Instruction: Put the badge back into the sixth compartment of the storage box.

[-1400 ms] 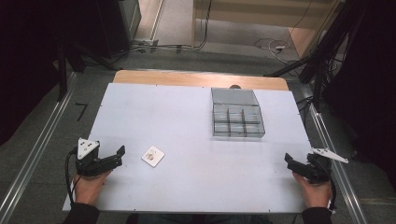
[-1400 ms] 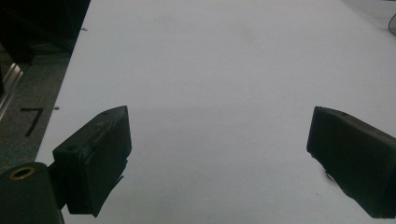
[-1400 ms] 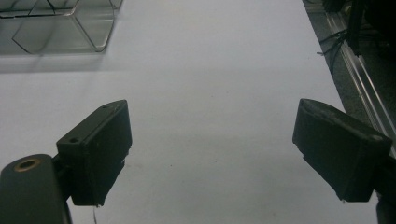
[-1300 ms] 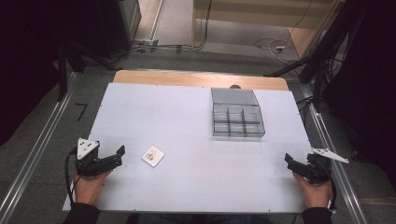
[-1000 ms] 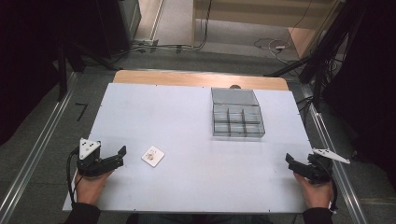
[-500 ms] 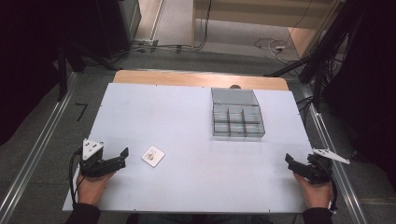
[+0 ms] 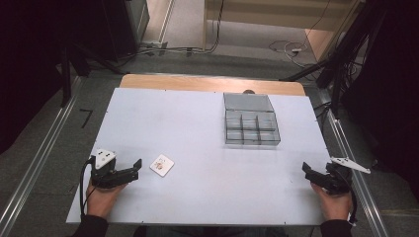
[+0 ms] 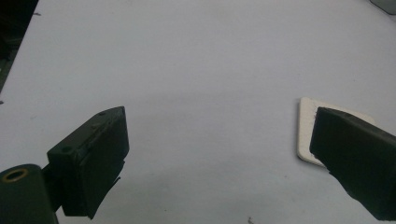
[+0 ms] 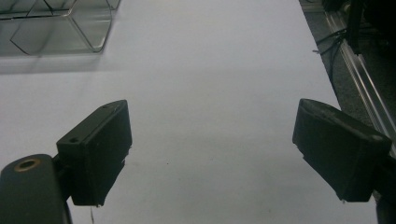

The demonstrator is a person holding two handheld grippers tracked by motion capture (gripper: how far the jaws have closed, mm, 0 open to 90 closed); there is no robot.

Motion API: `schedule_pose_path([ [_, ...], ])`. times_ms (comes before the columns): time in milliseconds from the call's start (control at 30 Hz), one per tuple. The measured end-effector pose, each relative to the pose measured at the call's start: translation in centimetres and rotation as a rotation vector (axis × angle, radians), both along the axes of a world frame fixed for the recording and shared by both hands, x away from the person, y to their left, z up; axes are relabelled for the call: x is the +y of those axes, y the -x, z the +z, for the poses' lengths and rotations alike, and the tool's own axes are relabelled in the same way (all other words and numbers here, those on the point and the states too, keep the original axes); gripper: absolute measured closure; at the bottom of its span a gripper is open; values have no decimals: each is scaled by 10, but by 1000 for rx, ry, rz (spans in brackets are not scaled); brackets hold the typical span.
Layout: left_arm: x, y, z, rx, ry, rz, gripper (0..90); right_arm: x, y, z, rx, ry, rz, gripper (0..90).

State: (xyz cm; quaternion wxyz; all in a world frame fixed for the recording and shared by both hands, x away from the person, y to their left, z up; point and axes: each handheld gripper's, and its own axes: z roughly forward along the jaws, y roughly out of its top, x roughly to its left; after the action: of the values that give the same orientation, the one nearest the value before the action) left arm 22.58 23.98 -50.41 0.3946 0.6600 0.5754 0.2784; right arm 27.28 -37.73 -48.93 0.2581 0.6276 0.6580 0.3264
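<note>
Left gripper (image 7: 132, 169) gapes beside the small white card (image 7: 162, 165), presumably lining up; right gripper (image 7: 310, 173) rests agape near the surface (image 7: 197, 123) edge.

Card (image 7: 162, 165) on table (image 7: 197, 123) near left; compartment box (image 7: 250, 126) far right of centre.

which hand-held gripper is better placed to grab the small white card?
Left. The left hand-held gripper sits open just beside the white card; the right hand-held gripper is open far across the table.
</note>
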Motion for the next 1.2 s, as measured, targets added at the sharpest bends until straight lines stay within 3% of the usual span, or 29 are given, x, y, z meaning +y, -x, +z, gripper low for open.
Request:
schedule_pose_path([
  [1200, -52, -10, -8, 48, -44, -158, 63, -1, -1, 0, -4, -4, -6, 104],
])
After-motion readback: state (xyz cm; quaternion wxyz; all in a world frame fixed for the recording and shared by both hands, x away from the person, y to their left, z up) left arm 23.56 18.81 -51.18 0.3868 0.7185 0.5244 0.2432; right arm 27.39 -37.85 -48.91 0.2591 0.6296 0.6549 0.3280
